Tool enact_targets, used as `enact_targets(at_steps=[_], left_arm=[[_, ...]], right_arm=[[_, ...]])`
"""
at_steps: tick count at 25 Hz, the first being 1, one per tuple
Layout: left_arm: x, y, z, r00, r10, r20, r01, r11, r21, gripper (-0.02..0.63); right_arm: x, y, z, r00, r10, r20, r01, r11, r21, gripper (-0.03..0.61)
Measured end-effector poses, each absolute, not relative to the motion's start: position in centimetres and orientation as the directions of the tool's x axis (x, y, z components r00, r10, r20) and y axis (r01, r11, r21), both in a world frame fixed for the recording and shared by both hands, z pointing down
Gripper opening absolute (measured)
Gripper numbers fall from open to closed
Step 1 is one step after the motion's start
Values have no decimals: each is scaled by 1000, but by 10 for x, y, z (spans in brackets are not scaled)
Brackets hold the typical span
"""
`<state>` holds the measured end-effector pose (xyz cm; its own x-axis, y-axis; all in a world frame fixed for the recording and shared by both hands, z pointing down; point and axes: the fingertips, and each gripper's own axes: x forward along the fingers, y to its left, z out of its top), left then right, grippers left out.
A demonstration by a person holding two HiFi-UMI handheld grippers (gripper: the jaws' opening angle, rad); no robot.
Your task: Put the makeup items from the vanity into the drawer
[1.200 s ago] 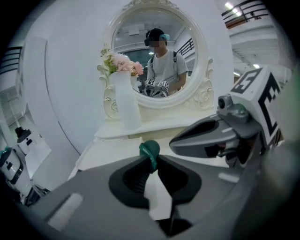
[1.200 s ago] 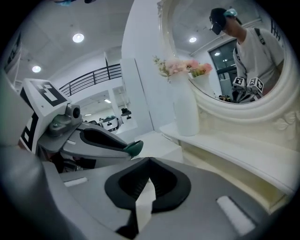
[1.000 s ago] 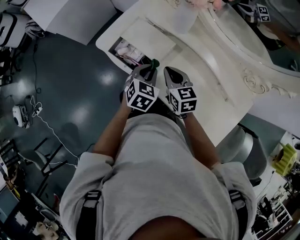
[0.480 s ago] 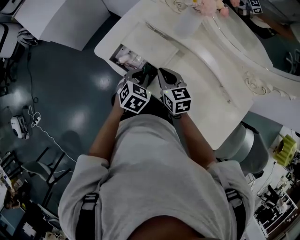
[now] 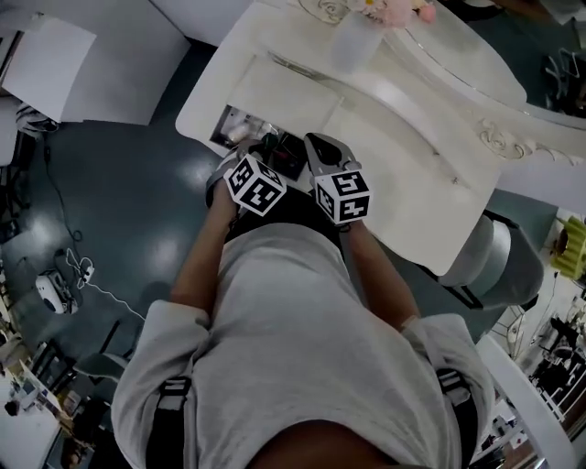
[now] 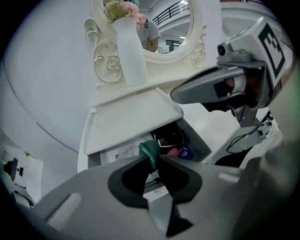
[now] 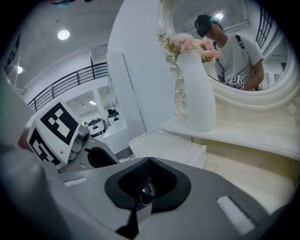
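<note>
The person in the grey top stood bent over the front edge of the white table, both arms reaching down, the two marker cubes side by side and close together.

The left tool pointed steeply down over the open drawer. A small green-capped item sat pinched between its very tips, and the jaws had just been easing apart, though the pads were on it at that moment. It hung right above the drawer's mouth, not yet lying inside.

The right tool was just beside it, over the table top, angled more gently downward, its jaws brought fully together. A small dark piece with pale lettering showed in the hollow behind its tips; I couldn't tell whether it was held there.

Down in the drawer lay a black compact, with a pink item and a blue one next to it, and some white paper at the left side.

Above the drawer ran the flat white side panel of the table. Behind that stood a tall white vase with pale pink flowers, and just behind it the oval mirror in its scrolled white frame.
</note>
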<state>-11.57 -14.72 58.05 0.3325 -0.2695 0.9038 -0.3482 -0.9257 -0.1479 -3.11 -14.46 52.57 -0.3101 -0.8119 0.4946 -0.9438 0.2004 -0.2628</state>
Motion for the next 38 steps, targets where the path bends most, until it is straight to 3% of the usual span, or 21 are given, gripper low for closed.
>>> enact_targets(at_steps=[6, 9, 14, 18, 22, 27, 30, 38], left_arm=[[-115, -152, 598, 316, -197, 928, -251, -961, -118, 83], [-112, -152, 601, 312, -171, 935, -224, -969, -102, 131], [-107, -157, 597, 361, -159, 919, -229, -970, -78, 186], [-101, -161, 576, 409, -215, 887, -279, -955, -103, 184], [-83, -150, 547, 499, -274, 822, -359, -929, -91, 151], [-45, -116, 496, 622, -405, 670, -448, -886, -119, 6], [-16, -86, 454, 711, -483, 511, -504, -857, -108, 3], [52, 30, 381, 860, -429, 276, -447, -895, 2, 3]], right_arm=[[-16, -137, 530, -209, -822, 530, -965, 84, -249, -2], [-10, -131, 532, -164, -820, 549, -970, 34, -239, 0], [1, -116, 530, -97, -817, 568, -974, -38, -222, 0], [10, -99, 521, -61, -831, 552, -979, -58, -196, 0], [17, -81, 504, -64, -854, 517, -983, -36, -182, -2], [51, -47, 462, 17, -901, 433, -985, -89, -147, -2], [74, -19, 438, 79, -920, 383, -980, -141, -137, -2], [106, 70, 374, 198, -954, 223, -974, -217, -65, -2]])
